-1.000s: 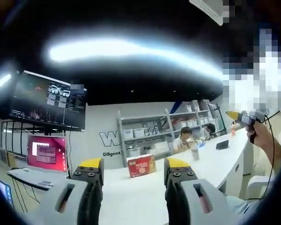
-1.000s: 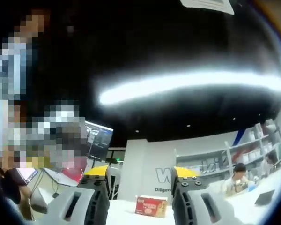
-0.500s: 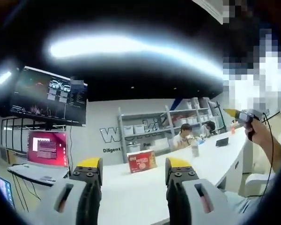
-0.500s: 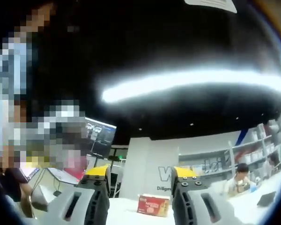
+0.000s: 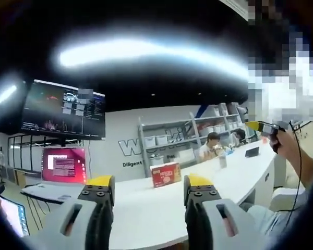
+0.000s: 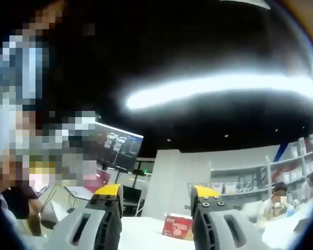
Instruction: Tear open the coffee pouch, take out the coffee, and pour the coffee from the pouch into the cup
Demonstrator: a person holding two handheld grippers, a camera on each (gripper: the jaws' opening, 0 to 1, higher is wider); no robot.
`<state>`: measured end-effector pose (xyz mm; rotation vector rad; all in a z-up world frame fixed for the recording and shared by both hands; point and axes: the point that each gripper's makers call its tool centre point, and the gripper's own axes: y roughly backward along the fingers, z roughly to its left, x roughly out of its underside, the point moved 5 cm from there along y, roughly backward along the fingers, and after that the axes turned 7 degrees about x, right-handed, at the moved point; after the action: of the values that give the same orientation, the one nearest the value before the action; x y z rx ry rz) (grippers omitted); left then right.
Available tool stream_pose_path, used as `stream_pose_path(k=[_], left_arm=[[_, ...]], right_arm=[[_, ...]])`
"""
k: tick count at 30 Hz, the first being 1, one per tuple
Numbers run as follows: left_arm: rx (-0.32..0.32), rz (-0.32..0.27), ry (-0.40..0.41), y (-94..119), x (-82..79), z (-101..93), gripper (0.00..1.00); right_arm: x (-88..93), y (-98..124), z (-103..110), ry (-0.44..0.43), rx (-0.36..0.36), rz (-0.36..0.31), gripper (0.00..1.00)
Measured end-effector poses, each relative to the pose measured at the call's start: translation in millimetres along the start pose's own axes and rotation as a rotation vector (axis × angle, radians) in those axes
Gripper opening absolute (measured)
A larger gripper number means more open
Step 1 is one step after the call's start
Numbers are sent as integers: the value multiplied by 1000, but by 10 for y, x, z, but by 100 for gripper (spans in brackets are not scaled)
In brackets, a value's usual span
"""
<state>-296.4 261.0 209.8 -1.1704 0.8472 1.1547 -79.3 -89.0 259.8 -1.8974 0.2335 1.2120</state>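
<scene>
Both views have swung a little since a second ago: the red carton sits further toward 3 o'clock in each, and the wall screens have slid with it, so the hands have turned rather than anything on the counter moving. In my judgement the task has not begun; the hands are held high and aimed at the room, well apart from any work.

The left hand-held gripper (image 5: 148,190) has its jaws standing wide apart with nothing between them, grey blocky bodies capped by yellow tips. The right hand-held gripper (image 6: 157,199) is the same: jaws spread, empty. At 3 o'clock in the left gripper view the other gripper appears in the person's hand (image 5: 288,147), a cable trailing from it.

The red carton (image 5: 165,174), a glossy printed cardboard box, stands on the long white counter (image 5: 146,208), which is smooth and curves away toward 3 o'clock. It is likely the coffee's packaging, though I cannot tell; no pouch or cup is visible to me. In the right gripper view the carton (image 6: 178,227) sits between the jaws, low at 6 o'clock.

Behind, a dark wall monitor (image 5: 62,108) hangs at 9 o'clock, a pink-lit screen (image 5: 64,164) beneath it, and open metal shelving (image 5: 172,140) holds pale bins. Seated people (image 5: 215,146) work at the counter's far end.
</scene>
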Motion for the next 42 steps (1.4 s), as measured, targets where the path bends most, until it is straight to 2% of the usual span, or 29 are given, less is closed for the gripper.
stream_pose_path(k=[3,6,20,30,35,40,42], left_arm=[[34,29,-14,-87,49,-109,56],[45,33,-23,-120,48,-156,56],[44,36,-14,-163,81,-122,56],[35,38,-16,-149,78,-91,57],[45,61,-1,-268,192,-97,57],[73,83,10,-530,267,-103,57],[87,91,14,-686,311,-103,56]], right_arm=[[3,9,-27,11,7,4,52],[-2,9,-40,14,8,3,52],[22,-21,1,46,2,16,52],[161,-54,56,23,-16,38,53],[233,-32,-27,18,2,49,52],[315,12,-194,18,34,69,52],[365,45,-320,17,70,82,52]])
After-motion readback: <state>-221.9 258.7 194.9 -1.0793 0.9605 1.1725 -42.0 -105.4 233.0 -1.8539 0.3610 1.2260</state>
